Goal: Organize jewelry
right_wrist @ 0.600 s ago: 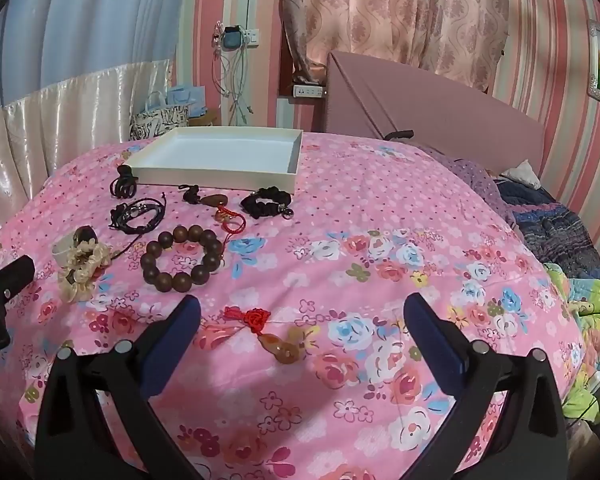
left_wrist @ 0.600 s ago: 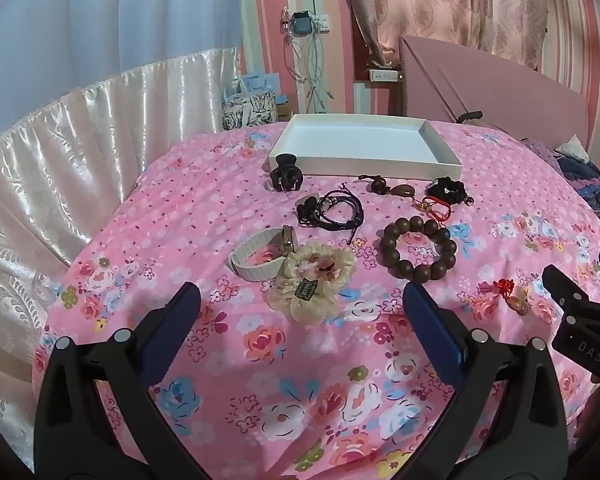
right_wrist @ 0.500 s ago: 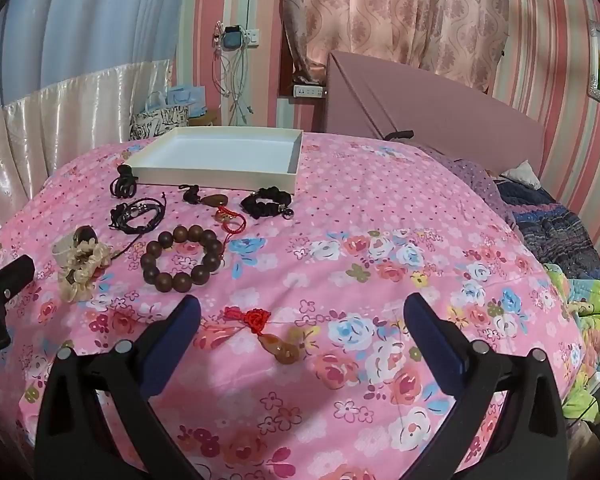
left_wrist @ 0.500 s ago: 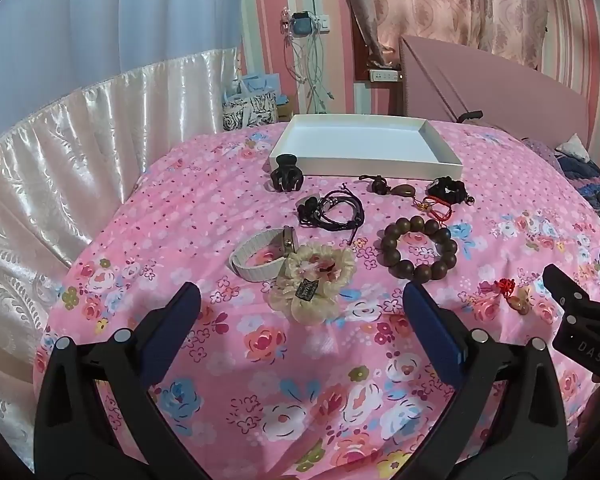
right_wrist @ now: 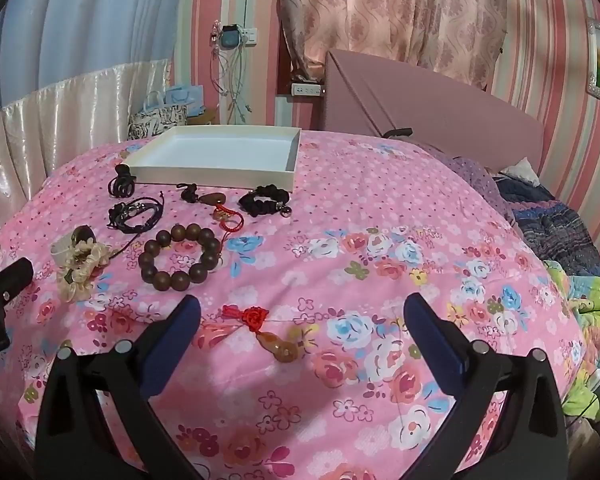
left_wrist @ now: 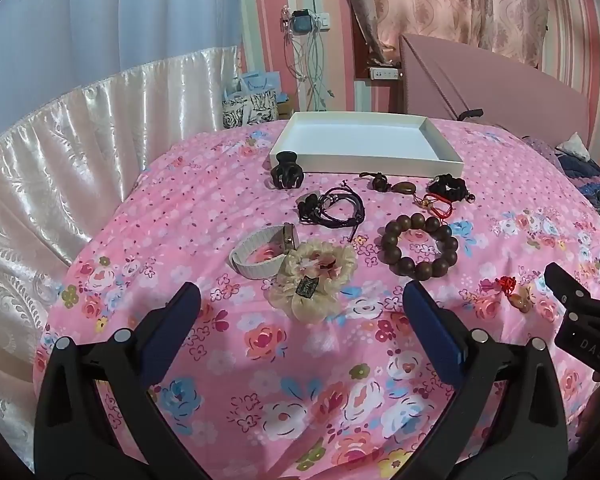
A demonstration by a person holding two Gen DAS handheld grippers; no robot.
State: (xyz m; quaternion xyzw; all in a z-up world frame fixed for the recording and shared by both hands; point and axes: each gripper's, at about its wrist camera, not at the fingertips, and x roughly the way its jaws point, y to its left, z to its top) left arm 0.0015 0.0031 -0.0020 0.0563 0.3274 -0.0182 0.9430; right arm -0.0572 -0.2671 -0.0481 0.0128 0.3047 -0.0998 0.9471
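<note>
Both tongs, left (left_wrist: 300, 312) and right (right_wrist: 300, 316), gape wide and empty low in frame. Jewelry like the bead bracelet (left_wrist: 420, 246) lies mid-frame before the empty white tray (left_wrist: 364, 146). Sorting seems unstarted; next, likely pick one piece.

One tray (left_wrist: 440, 162), one hair claw (left_wrist: 286, 174), one bead bracelet (left_wrist: 420, 246), one watch (left_wrist: 266, 254). Two scrunchies: cream (left_wrist: 314, 276), black (left_wrist: 448, 188). One cord bundle (left_wrist: 332, 208), two pendants (left_wrist: 404, 190) (right_wrist: 278, 340).

Floral bed (left_wrist: 300, 380); white tray (left_wrist: 364, 162); perhaps nine trinkets.
</note>
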